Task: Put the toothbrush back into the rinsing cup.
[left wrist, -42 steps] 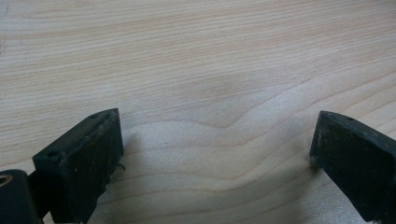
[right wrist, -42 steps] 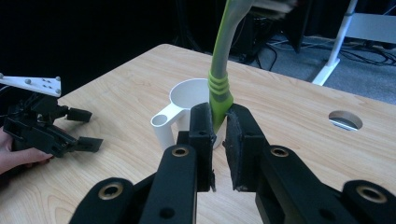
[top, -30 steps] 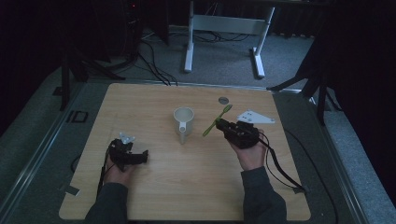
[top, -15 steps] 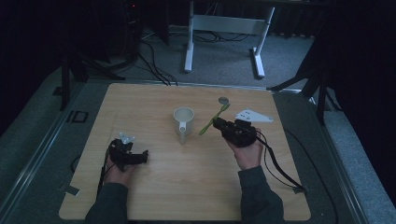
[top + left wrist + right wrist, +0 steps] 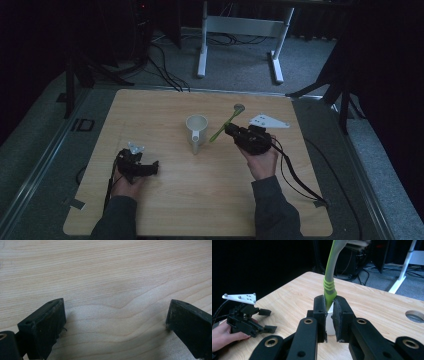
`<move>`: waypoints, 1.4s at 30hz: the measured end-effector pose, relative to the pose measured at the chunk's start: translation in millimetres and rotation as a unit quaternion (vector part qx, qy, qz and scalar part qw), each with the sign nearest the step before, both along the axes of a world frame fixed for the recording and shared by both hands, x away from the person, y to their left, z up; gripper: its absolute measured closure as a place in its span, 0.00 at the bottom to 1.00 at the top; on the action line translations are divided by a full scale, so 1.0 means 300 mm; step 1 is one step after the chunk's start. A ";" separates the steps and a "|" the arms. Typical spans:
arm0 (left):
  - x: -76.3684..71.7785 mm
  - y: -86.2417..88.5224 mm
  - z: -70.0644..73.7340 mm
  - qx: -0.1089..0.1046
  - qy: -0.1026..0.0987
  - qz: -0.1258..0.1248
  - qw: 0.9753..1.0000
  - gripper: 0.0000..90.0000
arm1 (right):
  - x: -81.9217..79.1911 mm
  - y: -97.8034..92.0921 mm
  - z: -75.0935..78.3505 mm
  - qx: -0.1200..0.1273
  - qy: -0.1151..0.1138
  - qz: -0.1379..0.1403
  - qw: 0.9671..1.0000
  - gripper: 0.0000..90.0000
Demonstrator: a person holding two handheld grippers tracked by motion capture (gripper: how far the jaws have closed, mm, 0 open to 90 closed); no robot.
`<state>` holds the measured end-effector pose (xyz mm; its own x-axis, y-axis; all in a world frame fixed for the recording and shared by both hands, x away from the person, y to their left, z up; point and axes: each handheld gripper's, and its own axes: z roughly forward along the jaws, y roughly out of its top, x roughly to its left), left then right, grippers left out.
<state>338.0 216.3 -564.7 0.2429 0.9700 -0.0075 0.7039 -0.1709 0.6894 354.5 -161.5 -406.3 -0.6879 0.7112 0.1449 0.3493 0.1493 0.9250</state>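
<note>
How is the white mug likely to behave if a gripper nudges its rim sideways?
The white mug looks rigid and upright on smooth wood, so it would probably slide. A nudge that high might tip it. Its handle faces the person, so it may also swivel. The right gripper holds a green utensil beside it.

High view overlooks your whole table (image 5: 150, 210). Your left gripper view faces bare wood, close. Right gripper view faces across the tabletop; both share it.

Lime-green ribbed tool handle (image 5: 329, 285), white mug (image 5: 196, 130), black jaws, pale wood-grain table (image 5: 165, 110).
</note>
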 end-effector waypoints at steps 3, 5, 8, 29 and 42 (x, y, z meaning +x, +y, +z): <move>0.000 0.000 0.000 0.000 0.000 0.000 1.000 0.04 | 0.002 0.005 0.003 0.005 0.000 0.001 1.000 0.90; 0.000 0.000 0.000 0.000 0.000 0.000 1.000 0.04 | 0.005 0.013 0.006 0.006 0.000 0.002 1.000 0.90; 0.000 0.000 0.000 0.000 0.000 0.000 1.000 0.04 | 0.009 0.026 0.010 0.003 -0.003 0.005 1.000 0.90; 0.000 0.000 0.000 0.000 0.000 0.000 1.000 0.04 | 0.032 0.038 0.017 0.007 -0.007 -0.001 1.000 0.90; 0.000 0.000 0.000 0.000 0.000 0.000 1.000 0.04 | 0.041 0.069 0.027 0.005 -0.013 0.003 1.000 0.90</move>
